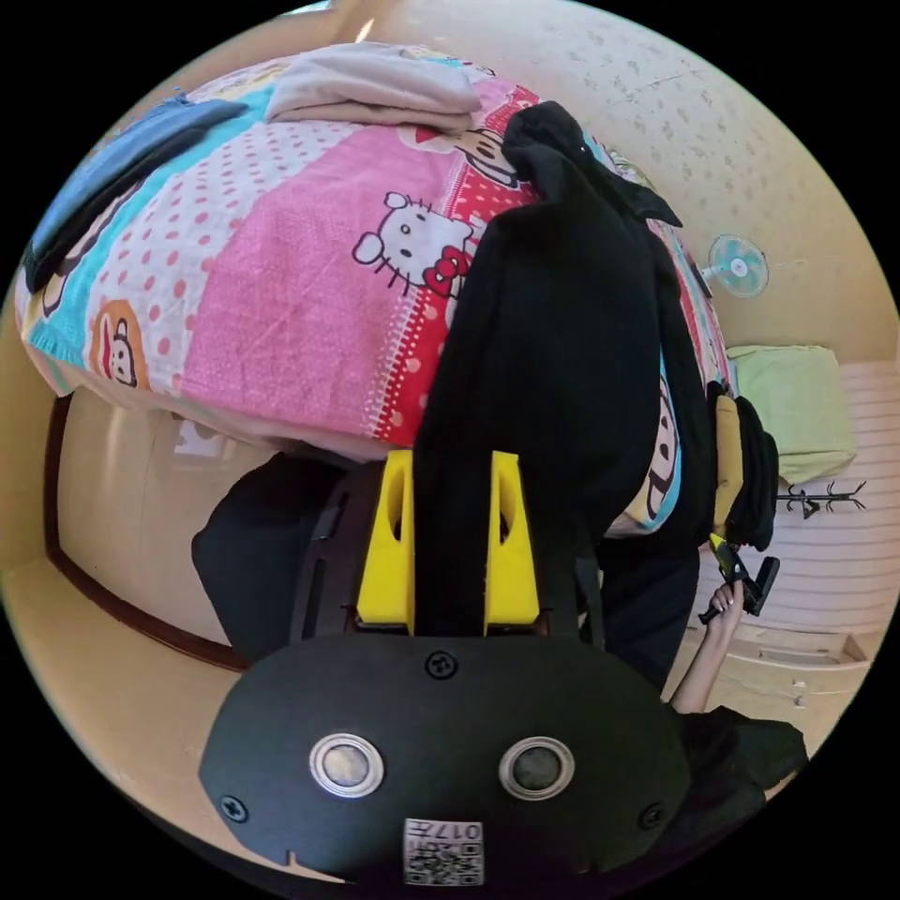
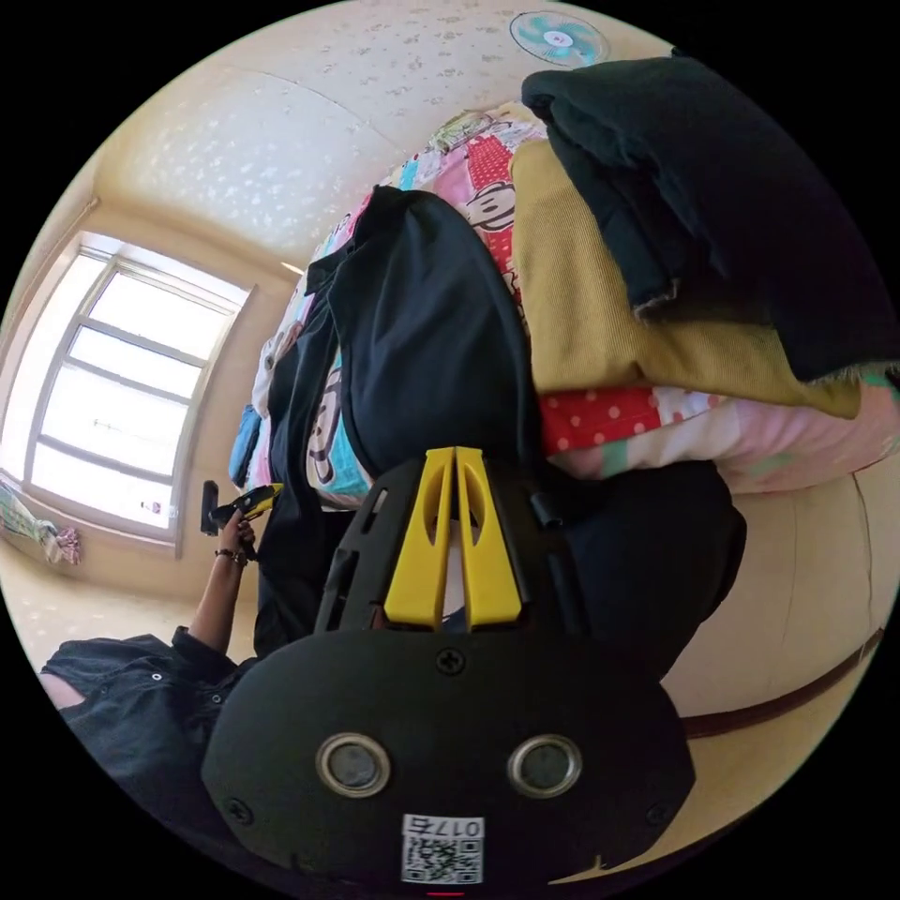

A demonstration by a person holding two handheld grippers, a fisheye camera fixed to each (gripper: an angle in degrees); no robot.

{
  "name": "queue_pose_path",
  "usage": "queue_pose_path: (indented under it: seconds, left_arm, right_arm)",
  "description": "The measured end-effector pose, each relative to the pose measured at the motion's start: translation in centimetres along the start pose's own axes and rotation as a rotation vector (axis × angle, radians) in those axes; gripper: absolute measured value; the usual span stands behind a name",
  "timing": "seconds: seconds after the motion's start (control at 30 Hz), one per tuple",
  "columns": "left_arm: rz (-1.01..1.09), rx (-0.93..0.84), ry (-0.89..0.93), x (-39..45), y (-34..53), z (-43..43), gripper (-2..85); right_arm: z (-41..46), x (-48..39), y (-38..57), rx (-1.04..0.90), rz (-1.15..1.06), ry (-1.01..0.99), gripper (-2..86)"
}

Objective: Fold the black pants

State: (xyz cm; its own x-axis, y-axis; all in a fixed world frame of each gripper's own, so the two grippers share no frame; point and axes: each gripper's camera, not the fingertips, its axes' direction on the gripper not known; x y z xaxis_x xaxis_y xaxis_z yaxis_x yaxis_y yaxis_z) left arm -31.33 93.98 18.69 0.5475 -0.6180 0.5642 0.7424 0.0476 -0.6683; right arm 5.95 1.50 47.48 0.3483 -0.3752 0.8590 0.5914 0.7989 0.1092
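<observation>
The black pants lie lengthwise over the edge of a bed with a pink cartoon sheet. My left gripper is shut on one end of them, a thick band of black cloth filling the gap between its yellow jaws. In the right gripper view the pants run up from my right gripper, whose yellow jaws are pressed together on the cloth's edge. A hand holds the right gripper at the far right of the left gripper view. The left gripper appears in a hand beside the hanging cloth.
A folded mustard and black stack sits on the bed corner next to the pants. Folded beige cloth and a blue garment lie farther along the bed. A fan, a green cushion and a window stand around the room.
</observation>
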Motion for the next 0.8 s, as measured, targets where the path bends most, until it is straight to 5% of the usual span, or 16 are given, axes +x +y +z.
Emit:
queue_pose_path:
  seconds: [0.1, 0.3, 0.43, 0.63, 0.8]
  left_arm:
    - [0.036, -0.072, -0.008, 0.5, 0.8, 0.5, 0.9]
    - [0.128, -0.099, 0.098, 0.0, 4.4, -1.0, -0.6]
    - [0.137, -0.063, 0.233, -2.1, 6.5, -4.0, -0.7]
    - [0.243, -0.106, 0.176, -1.5, 9.8, -6.6, -0.7]
    - [0.275, -0.117, 0.077, -2.3, 12.7, -8.9, 0.1]
  right_arm:
    - [0.1, -2.9, 0.4, 0.034, -0.047, 0.054, 6.5]
    - [5.5, -9.1, -0.3, -0.098, -0.160, 0.111, 12.5]
    - [9.0, -12.9, 0.8, -0.167, -0.289, 0.388, 9.4]
    - [9.3, -17.9, 3.4, -0.326, -0.409, 0.558, 1.5]
    - [6.4, -19.1, 7.6, -0.405, -0.444, 0.338, 0.9]
